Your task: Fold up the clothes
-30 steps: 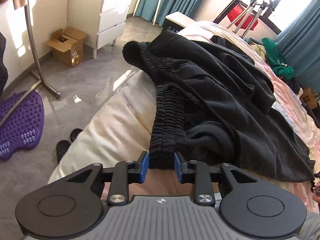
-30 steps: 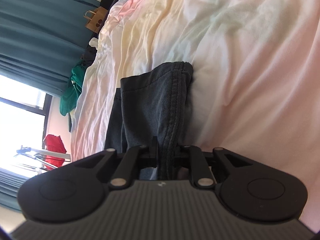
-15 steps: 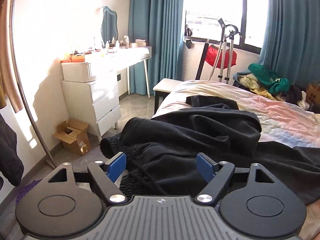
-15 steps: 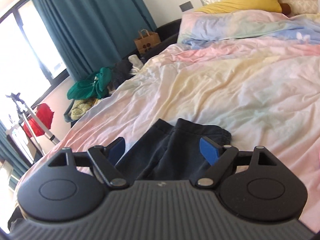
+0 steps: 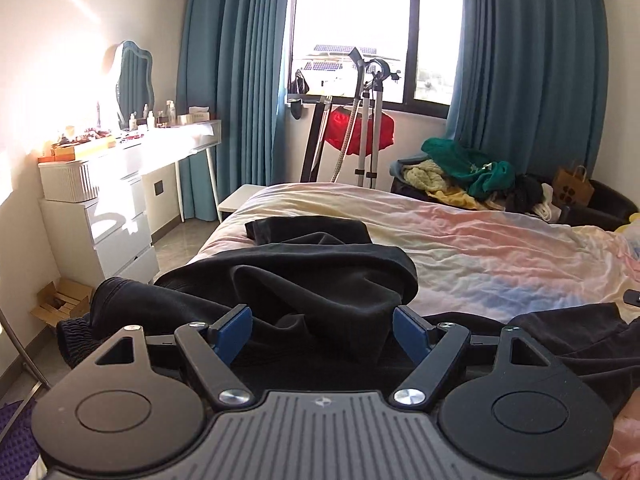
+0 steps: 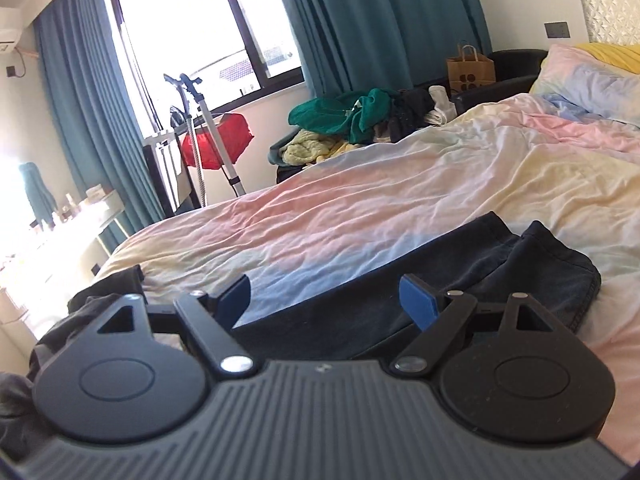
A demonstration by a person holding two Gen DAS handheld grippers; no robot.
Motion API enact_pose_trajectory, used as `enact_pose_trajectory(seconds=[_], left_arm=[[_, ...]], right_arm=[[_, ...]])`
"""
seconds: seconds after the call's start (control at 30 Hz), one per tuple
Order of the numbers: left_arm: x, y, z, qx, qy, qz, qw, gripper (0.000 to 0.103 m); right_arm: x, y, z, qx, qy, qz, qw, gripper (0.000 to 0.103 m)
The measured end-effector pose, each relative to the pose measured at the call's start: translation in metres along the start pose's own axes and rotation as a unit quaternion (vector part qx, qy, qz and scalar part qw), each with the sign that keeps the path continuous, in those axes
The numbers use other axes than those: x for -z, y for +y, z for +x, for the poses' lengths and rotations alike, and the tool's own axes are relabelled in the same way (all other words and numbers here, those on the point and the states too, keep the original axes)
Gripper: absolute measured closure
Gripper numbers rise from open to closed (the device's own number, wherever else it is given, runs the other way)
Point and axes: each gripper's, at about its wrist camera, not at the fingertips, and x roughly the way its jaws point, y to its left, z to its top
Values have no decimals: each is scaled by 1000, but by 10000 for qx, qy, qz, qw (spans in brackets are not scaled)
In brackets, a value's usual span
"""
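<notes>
Black trousers (image 5: 304, 280) lie bunched on the pastel bed cover (image 5: 480, 248), the elastic waistband (image 5: 76, 336) at the left bed edge. My left gripper (image 5: 322, 330) is open and empty, just above the bunched cloth. In the right wrist view the trouser leg ends (image 6: 520, 268) lie flat on the bed cover (image 6: 360, 208). My right gripper (image 6: 326, 300) is open and empty, just above the leg fabric.
A white dresser (image 5: 120, 208) and a cardboard box (image 5: 60, 300) stand left of the bed. A garment steamer stand (image 5: 368, 120) with a red item is by the window. A pile of clothes (image 5: 468, 176) and a paper bag (image 5: 572, 188) lie beyond the bed.
Both grippers let go of the trousers: the left released the waistband, the right the leg hem. Both opened wide, lifted and tilted up to look across the room.
</notes>
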Motion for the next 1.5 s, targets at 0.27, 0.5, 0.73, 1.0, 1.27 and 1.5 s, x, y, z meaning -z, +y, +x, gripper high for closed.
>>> enact_pose_trajectory(seconds=[0.27, 0.5, 0.73, 1.0, 1.27, 1.5], left_arm=[[5, -32, 85, 162, 96, -82, 9998, 24], [23, -4, 119, 230, 298, -431, 9984, 25], [25, 16, 142, 535, 274, -588, 9965, 25], [32, 46, 175, 1064, 196, -1120, 9878, 27], [42, 66, 206, 1387, 62, -1469, 9794, 28], [41, 73, 198, 1462, -20, -1604, 9762, 29]], right_arm=[[12, 28, 9, -423, 139, -647, 9969, 19], [21, 42, 41, -711, 574, -618, 9939, 19], [23, 116, 143, -1473, 1404, -386, 9783, 19], [12, 244, 300, -2043, 1766, -328, 9623, 23], [29, 313, 380, -2223, 2319, -489, 9457, 43], [24, 306, 332, -1951, 1731, -287, 9650, 98]])
